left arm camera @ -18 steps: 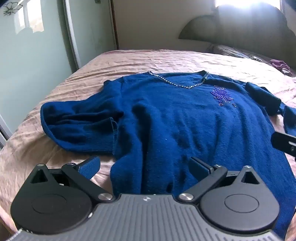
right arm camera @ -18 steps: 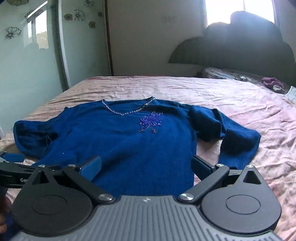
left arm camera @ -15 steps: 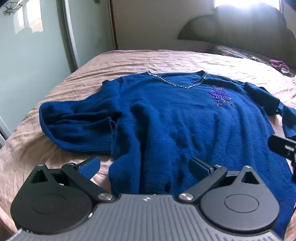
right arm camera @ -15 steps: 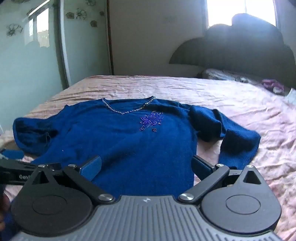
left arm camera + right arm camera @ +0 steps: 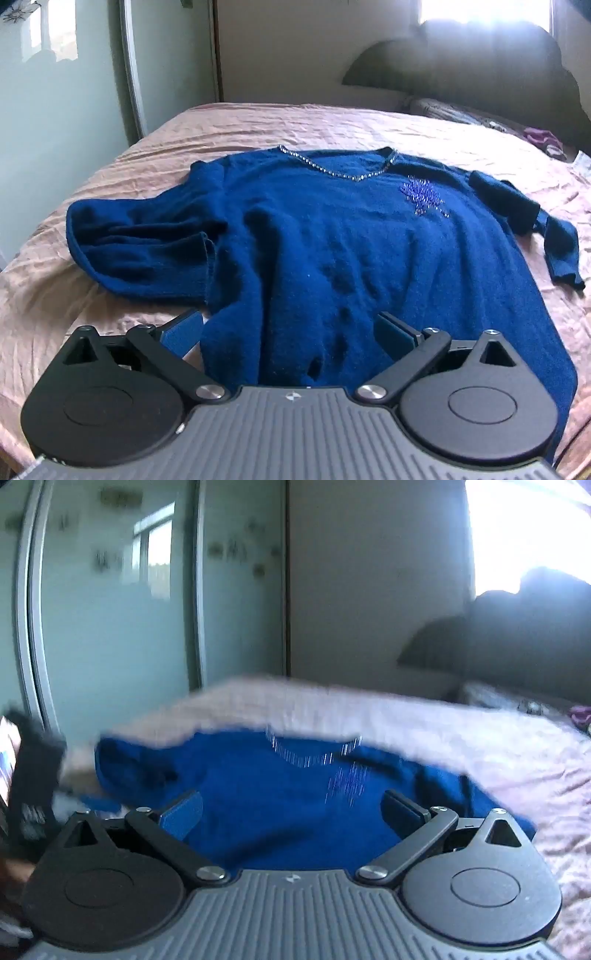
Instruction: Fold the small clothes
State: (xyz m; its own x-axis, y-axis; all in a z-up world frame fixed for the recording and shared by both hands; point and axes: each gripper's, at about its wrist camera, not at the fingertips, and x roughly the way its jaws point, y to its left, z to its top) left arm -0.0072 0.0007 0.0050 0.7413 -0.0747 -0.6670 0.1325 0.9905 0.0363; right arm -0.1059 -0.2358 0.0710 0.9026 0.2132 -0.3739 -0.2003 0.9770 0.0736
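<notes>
A dark blue sweater (image 5: 332, 243) with a beaded neckline and a purple beaded flower lies face up on the pink bed (image 5: 258, 125). Its left sleeve (image 5: 140, 251) is folded in beside the body; the right sleeve (image 5: 535, 221) bends down at the far right. My left gripper (image 5: 290, 332) is open, with its jaws wide apart just above the sweater's lower hem. In the blurred right wrist view the sweater (image 5: 280, 794) shows below my right gripper (image 5: 291, 810), which is open and empty above its lower part.
A dark headboard (image 5: 480, 74) and pillows stand at the far end of the bed. A mirrored wardrobe door (image 5: 55, 92) runs along the left. A small purple cloth (image 5: 543, 138) lies at the far right. A dark object (image 5: 33, 775) shows at the right wrist view's left edge.
The right gripper has swung quickly, tilting up and to the left, so its view is blurred. It has left the left wrist view. The left gripper has barely moved. The sweater lies as before.
</notes>
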